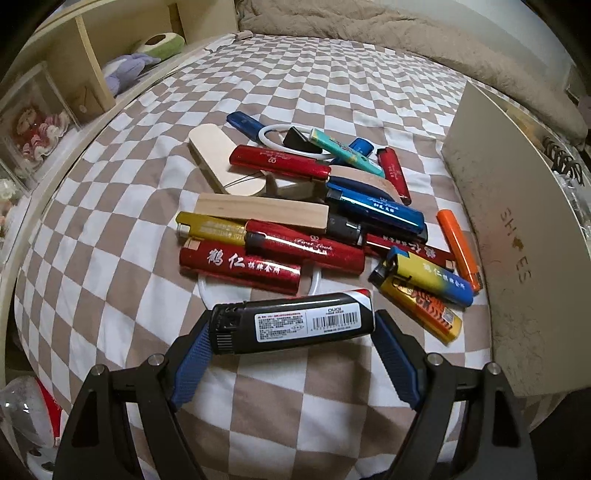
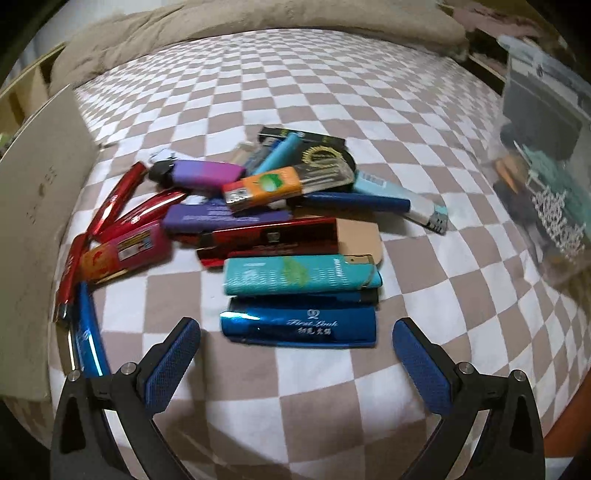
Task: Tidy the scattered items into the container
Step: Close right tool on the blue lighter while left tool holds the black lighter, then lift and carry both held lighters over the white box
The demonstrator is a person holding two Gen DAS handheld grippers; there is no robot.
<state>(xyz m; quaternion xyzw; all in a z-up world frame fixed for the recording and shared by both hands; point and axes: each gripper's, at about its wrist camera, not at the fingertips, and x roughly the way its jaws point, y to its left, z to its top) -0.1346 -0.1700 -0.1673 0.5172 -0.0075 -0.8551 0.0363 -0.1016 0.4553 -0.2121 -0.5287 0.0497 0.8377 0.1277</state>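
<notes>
In the left wrist view my left gripper (image 1: 291,325) is shut on a black lighter (image 1: 295,323), held crosswise between the blue pads above the checkered bed. Beyond it lies a pile of lighters and wooden pieces: a red lighter with white characters (image 1: 240,267), a blue one (image 1: 376,210), an orange one (image 1: 460,249). A beige shoe box (image 1: 513,240) stands at the right. In the right wrist view my right gripper (image 2: 295,332) is open and empty, just short of a blue lighter (image 2: 299,326) with a teal lighter (image 2: 303,275) behind it. The box (image 2: 37,206) is at the left.
A checkered bedsheet (image 1: 277,81) covers the bed, with a beige blanket (image 1: 351,26) at the far end. Wooden shelves with plush toys (image 1: 125,70) stand at the left. A clear bag of items (image 2: 546,155) lies at the right in the right wrist view.
</notes>
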